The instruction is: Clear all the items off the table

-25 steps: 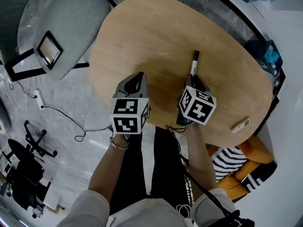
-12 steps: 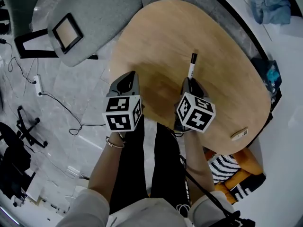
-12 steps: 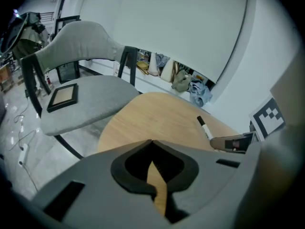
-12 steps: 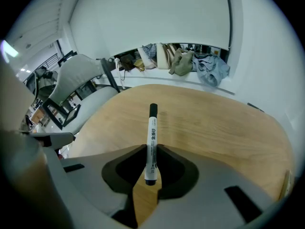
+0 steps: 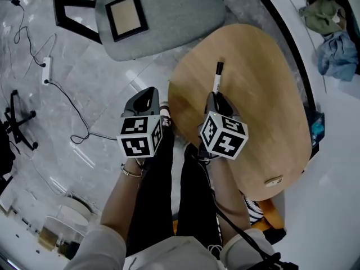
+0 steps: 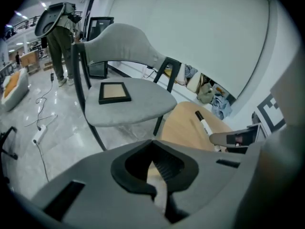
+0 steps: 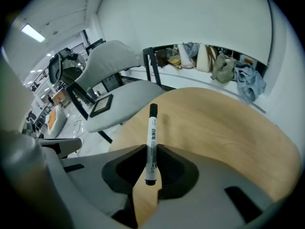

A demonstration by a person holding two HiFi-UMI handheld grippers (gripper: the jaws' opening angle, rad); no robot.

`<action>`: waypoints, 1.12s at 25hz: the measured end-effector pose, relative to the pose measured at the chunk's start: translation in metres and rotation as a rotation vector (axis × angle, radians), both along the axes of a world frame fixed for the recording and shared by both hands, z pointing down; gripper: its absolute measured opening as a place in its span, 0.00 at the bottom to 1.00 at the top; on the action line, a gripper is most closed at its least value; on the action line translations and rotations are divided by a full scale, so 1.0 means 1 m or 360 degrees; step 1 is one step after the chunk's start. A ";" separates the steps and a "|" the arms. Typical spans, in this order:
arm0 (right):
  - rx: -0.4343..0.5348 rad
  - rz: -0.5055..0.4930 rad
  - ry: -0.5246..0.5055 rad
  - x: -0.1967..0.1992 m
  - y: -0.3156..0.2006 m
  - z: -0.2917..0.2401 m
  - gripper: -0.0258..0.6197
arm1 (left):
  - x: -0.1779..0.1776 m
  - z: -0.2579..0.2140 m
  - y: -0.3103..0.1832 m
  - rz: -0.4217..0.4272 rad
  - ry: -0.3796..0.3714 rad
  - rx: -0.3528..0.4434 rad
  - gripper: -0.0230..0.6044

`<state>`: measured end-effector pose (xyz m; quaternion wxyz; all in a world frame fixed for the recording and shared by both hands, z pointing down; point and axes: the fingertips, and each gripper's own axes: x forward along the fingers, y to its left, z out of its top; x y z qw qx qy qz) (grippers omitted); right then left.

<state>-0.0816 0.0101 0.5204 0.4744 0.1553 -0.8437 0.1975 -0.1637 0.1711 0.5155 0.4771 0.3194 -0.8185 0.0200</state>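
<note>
Your right gripper (image 7: 151,150) clamps a white marker pen with a black cap (image 7: 152,136), held above the oval light-wood table (image 5: 264,89). Your left gripper (image 6: 153,146) has its jaws pressed together on nothing. A small pale block (image 5: 274,180) lies at the table's near edge. A grey upholstered chair (image 5: 174,16) carrying a black-framed picture (image 5: 125,16) stands on the grey marble floor (image 5: 84,100). A second ago both grippers hung over the tabletop; now the left one is past its edge, above the floor.

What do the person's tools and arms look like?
Grey plastic left tongs and right tongs each carry a white cube with black square markers. A black cable trails from the right one. The person wears pale sleeves and a left-wrist bracelet.
</note>
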 end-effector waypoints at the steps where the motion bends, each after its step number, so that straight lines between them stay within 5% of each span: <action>1: -0.0005 -0.0039 0.0002 -0.009 0.010 0.001 0.17 | -0.004 0.000 0.009 -0.0027 0.0000 0.0002 0.05; 13: 0.0002 -0.0301 0.0014 -0.088 0.058 0.020 0.17 | -0.046 0.016 0.065 -0.0247 0.0008 0.0031 0.05; 28: 0.0034 -0.0466 -0.0085 -0.264 0.065 0.030 0.17 | -0.200 0.020 0.134 -0.0568 -0.0184 -0.0004 0.05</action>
